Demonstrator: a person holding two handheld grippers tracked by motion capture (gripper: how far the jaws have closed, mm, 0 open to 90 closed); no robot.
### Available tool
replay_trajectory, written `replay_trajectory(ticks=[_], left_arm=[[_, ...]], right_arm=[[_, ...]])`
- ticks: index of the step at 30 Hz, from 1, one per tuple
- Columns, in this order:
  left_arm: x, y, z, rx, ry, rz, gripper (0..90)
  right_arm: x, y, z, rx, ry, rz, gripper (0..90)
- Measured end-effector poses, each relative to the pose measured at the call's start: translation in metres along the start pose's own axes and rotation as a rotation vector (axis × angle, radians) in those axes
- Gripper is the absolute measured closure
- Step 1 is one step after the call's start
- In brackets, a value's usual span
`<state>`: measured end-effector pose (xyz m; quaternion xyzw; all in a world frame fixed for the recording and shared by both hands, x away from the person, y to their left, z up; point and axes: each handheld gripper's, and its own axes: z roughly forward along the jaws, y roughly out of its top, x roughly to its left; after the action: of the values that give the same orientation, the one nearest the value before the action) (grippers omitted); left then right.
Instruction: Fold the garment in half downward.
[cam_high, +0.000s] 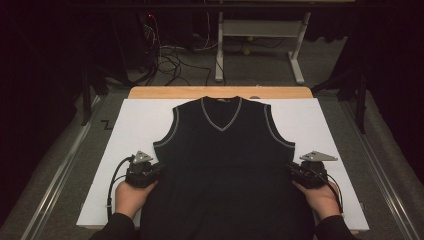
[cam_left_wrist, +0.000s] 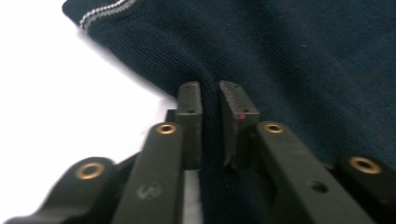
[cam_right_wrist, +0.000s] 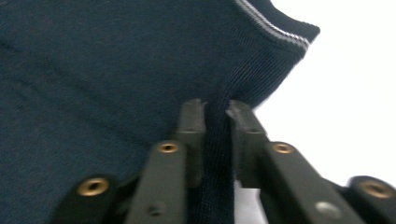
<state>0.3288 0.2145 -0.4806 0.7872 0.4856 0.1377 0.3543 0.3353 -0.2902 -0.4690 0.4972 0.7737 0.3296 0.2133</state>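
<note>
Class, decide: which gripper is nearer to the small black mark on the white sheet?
Left. The left gripper grips the vest's edge below the black mark; the right gripper grips the opposite edge.

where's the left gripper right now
In the high view, the left gripper sits left of centre on the white sheet, shut on the side edge of the dark vest below its armhole.

Black hand-held gripper (cam_left_wrist: 210, 95), brass screws, grey plates, dark sleeves
</note>
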Motion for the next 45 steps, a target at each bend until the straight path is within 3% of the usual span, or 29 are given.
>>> replay_trajectory(ticks=[6, 11, 20, 25, 32, 38, 45], left_arm=[[0.003, 0.000, -0.004, -0.014, -0.011, 0.003, 79.0], [0.009, -0.003, -0.017, -0.078, -0.024, -0.016, 79.1], [0.010, -0.011, -0.037, -0.125, -0.045, -0.015, 79.3], [0.008, -0.019, -0.046, -0.132, -0.080, -0.025, 79.2], [0.006, -0.027, -0.048, -0.104, -0.087, -0.015, 79.1], [0.002, -0.036, -0.056, -0.091, -0.086, 0.024, 79.1], [-0.001, -0.042, -0.063, -0.077, -0.104, 0.020, 79.2]], right_arm=[[0.001, -0.001, -0.002, -0.015, 0.007, -0.024, 84.3], [-0.001, -0.002, -0.012, -0.073, -0.004, -0.015, 86.2], [0.002, -0.006, -0.028, -0.127, -0.008, -0.041, 86.6], [0.005, -0.016, -0.042, -0.145, 0.004, -0.056, 86.5], [0.005, -0.024, -0.050, -0.152, 0.010, -0.054, 86.5], [0.007, -0.031, -0.057, -0.152, 0.015, -0.055, 86.5], [0.010, -0.039, -0.066, -0.154, 0.024, -0.067, 86.5]])
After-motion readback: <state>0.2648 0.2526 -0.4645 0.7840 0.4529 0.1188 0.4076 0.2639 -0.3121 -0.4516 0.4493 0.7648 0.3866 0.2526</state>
